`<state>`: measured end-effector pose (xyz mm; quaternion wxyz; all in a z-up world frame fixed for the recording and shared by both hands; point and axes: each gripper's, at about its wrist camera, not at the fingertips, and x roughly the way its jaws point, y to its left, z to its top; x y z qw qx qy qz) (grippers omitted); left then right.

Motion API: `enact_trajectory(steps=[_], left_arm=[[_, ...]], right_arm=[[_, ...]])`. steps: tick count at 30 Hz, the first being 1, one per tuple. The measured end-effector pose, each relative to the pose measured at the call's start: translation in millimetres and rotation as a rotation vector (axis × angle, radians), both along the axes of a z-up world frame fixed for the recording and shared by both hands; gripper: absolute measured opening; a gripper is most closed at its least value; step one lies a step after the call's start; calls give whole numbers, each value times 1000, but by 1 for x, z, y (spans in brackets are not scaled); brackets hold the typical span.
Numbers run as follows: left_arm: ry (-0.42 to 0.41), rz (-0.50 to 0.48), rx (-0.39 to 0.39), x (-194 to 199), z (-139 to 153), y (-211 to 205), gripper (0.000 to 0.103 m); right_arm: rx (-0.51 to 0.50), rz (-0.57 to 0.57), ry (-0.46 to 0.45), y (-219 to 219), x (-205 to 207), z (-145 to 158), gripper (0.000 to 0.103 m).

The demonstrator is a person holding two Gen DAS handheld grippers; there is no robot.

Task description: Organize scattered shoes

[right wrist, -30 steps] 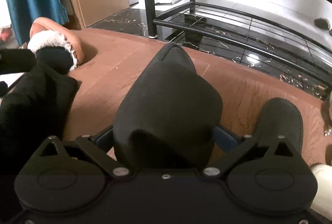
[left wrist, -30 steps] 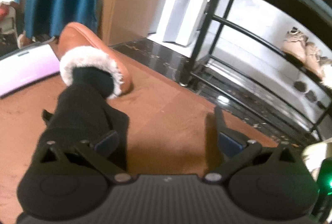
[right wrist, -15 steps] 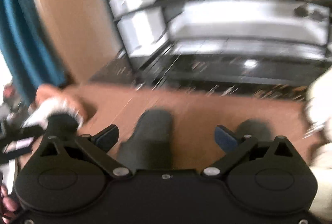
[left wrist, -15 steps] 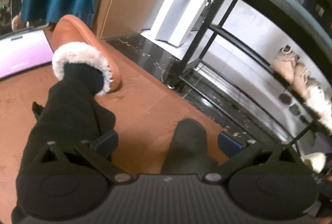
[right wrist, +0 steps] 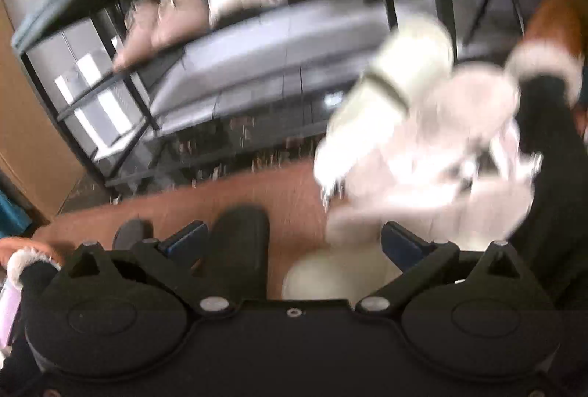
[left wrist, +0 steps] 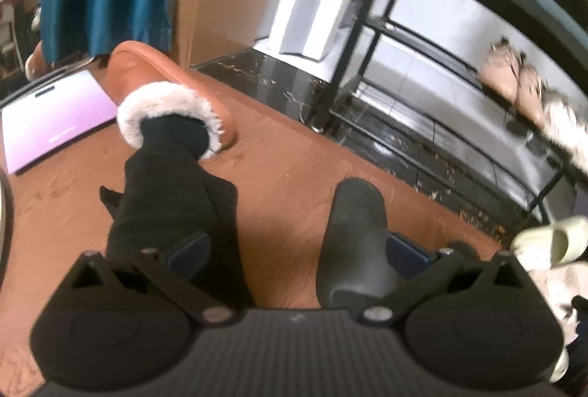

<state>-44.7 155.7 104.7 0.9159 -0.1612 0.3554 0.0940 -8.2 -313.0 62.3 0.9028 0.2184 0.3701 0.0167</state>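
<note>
Swung rightward since a second ago, the right tool [right wrist: 292, 237] gapes over one black slipper [right wrist: 239, 242] and blurred pale shoes [right wrist: 422, 147]. Left tool [left wrist: 297, 246], also open, frames one black slipper [left wrist: 354, 235] on the floor; two pink shoes [left wrist: 514, 81] occupy the rack [left wrist: 367, 29].

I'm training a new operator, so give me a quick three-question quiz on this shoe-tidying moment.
1. True or false: the left gripper is shut on the dark slipper.
2. Which shoes sit on the black rack? A) beige pair B) orange pair C) blue pair
3. Fill in: the orange slipper has ___ fur trim.
Key: 1 false, its jaws stand open; 2 A; 3 white.
</note>
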Motion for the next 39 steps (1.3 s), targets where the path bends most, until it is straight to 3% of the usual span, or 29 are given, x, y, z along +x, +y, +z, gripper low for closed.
enact_trajectory(steps=[2,9,16,19,25,35,39], left_arm=[[11,-7,23,4,-6,-9,102],[42,8,17,10,-23,-9,102],[43,79,-127,3,-40,16,102],[36,112,-185,0,-45,24,102],[26,105,-186,-1,-47,21,102],[22,106,-204,2,-50,22,102],[21,109,-212,2,-51,23,102]], right_arm=[[22,44,11,16,-3,-15,102],[-68,282,-56,89,-21,-48,102],[29,438,10,129,-17,-69,102],[44,442,16,143,-12,-75,102],[34,387,81,168,3,-97,102],[-109,438,1,194,9,-104,103],[-83,420,4,191,10,-101,102]])
